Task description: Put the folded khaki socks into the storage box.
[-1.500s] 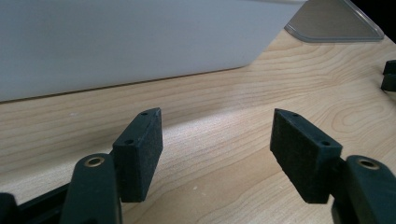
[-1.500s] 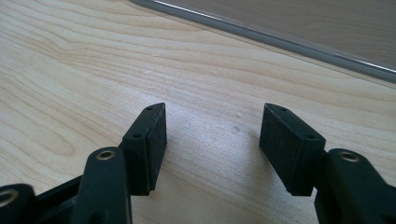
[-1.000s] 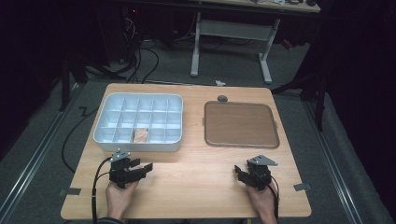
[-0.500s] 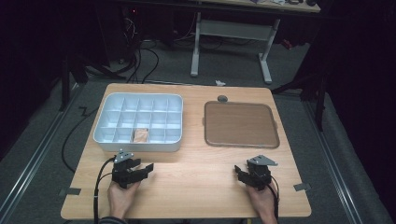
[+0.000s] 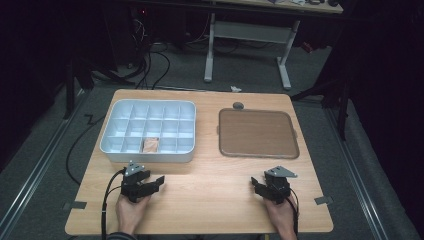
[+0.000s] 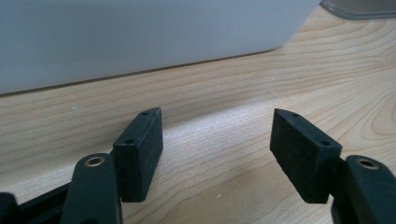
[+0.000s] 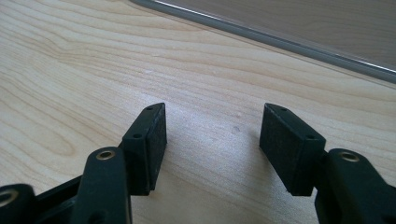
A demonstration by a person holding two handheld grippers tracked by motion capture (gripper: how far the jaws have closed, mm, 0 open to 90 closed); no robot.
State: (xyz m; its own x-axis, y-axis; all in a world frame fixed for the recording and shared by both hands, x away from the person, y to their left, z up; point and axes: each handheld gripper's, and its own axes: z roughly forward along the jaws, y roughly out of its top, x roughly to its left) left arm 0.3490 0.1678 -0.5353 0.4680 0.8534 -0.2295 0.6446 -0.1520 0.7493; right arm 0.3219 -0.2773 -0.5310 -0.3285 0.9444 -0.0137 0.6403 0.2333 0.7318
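Note:
A pale compartment box (image 5: 115,145) stands on the left half of the wooden table, with one small brown piece (image 5: 150,145) in a front-row cell. A flat brown tray (image 5: 257,134) lies on the right half. My left gripper (image 5: 159,183) rests low on the table just in front of the box, open and holding nothing. In the left gripper view the gripper (image 6: 217,140) faces the box's white wall (image 6: 140,37). My right gripper (image 5: 255,184) rests near the front right, open and holding nothing. In the right gripper view the gripper (image 7: 212,135) points toward the tray's rim (image 7: 280,44).
A small dark round knob (image 5: 238,105) sits at the table's far edge behind the tray. Bare wood (image 5: 210,185) lies between the two grippers. Cables and a desk frame (image 5: 247,45) stand on the floor beyond the table.

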